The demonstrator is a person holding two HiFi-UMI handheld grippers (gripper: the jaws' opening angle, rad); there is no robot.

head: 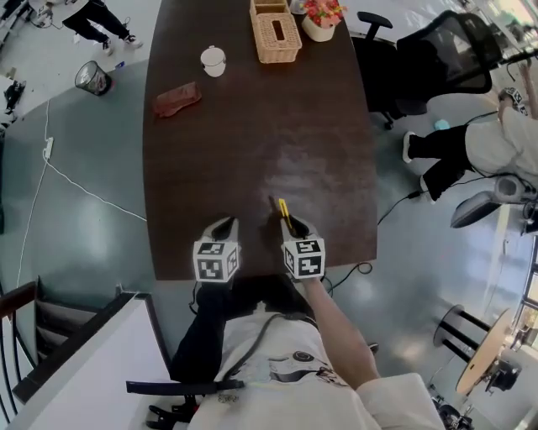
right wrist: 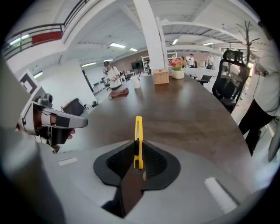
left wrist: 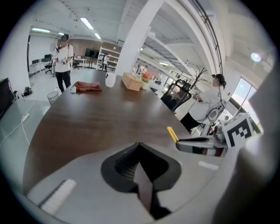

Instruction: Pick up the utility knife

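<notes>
Right gripper: closed on knife, yellow body pinched edge-up between the dark pads, front half poking out ahead of the jaws. Probably gripped on the flat sides because those give the pads the most surface; a narrow-edge grip would likely roll.

Left gripper: jaws together, nothing between them. Parked just beside the right one at the near table edge, apparently only to keep clear of the pick.

Knife location: in the right jaws, over the near end of the table, pointing away from the person. Whether already clear of the wood: not certain from any view. Looks slightly raised in the left gripper view. Task judged at or just past the grasp.

Mid-table: bare dark wood.

Far end, well apart from the work: reddish cloth, white cup, wicker basket, flowers. No part in this step.
</notes>
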